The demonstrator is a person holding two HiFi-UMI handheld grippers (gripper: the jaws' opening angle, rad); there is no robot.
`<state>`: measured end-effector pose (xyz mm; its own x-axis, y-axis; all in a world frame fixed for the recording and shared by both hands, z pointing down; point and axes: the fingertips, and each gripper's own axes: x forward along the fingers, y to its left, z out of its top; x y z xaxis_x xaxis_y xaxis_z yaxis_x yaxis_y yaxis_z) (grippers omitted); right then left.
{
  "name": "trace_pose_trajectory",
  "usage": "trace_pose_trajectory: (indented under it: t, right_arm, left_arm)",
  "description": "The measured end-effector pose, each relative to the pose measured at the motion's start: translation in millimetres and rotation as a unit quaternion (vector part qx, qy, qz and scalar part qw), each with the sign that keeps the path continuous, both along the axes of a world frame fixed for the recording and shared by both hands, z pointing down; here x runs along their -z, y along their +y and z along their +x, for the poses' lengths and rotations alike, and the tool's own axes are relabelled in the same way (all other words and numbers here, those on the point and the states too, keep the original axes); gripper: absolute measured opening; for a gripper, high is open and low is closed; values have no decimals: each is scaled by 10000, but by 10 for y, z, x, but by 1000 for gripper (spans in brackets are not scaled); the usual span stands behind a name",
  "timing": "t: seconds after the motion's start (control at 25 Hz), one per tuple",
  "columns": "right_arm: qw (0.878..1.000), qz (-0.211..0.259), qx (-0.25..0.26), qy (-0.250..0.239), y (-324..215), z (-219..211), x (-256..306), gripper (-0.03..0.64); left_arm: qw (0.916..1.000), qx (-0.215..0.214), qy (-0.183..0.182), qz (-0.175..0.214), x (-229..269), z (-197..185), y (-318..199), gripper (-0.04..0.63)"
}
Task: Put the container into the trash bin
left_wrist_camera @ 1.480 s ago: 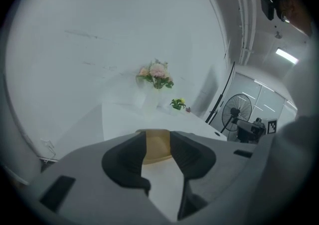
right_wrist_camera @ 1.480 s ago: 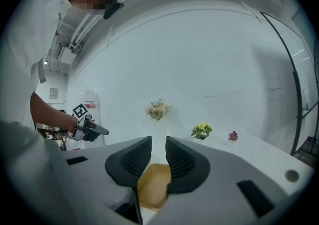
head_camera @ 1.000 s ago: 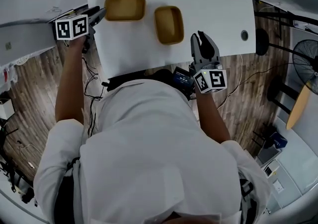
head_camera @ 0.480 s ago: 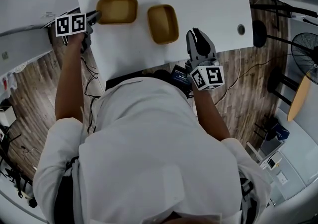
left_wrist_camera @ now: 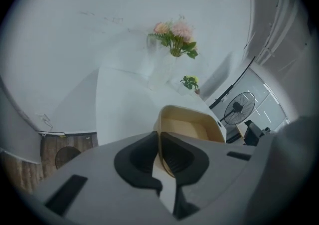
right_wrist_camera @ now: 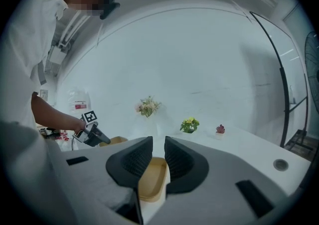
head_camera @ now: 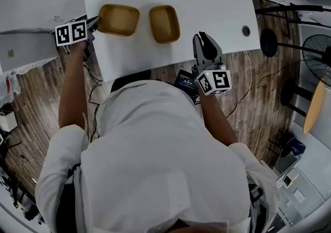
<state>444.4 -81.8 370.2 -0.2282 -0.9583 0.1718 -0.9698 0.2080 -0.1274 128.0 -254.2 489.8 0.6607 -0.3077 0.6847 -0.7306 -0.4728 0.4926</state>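
Your left claw (head_camera: pixel 96 20) is closing on the left end wall of the left-hand container (head_camera: pixel 119 19), a tan oblong tray at the upper left of the head view. Its pads sit on either side of the thin rim, one inside the tray and one outside. That container sits on the white counter (head_camera: pixel 207 4), close to the counter's left edge. Your right claw (head_camera: pixel 205 42) is also closing, yet its jaws stand apart with nothing between the pads. It hovers at the counter's lower edge, right of centre. Seen through its gap, the right-hand container (head_camera: pixel 164 24) lies ahead on the counter, apart from the claw and just beside the left-hand one. Pink flowers (left_wrist_camera: pixel 174 34) stand farther back on the counter.
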Motion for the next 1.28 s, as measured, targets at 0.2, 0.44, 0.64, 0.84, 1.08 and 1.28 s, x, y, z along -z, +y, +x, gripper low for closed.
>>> trace_pose_trajectory:
  t: [0.2,0.44,0.64,0.84,1.08,1.28]
  right_arm:
    - [9992,337,217,77,390,-39,201,94]
    - [9960,737,484,129,910,-131,340,92]
    - [9939,954,546,33,1316,-228,374,89]
    - [9909,1152,693,-49,1666,-435,434,89]
    - [9873,1207,1023,-137,1776,-846,450,87]
    - [9819,1268,1399,-125,1618,-1364,512,87]
  left_arm:
    - [9984,270,112,482,449,-77,461,26]
    - [9951,452,162,859,767,-177,1200,26]
    - [9914,712,141,1093,897,-367,1744,26]
    - [9879,986,68,1193,974,-720,2321,26]
    - [9843,1306,-60,1182,1034,-1274,2742,26]
    - [9798,1673,-37,1095,969,-1834,2907,26]
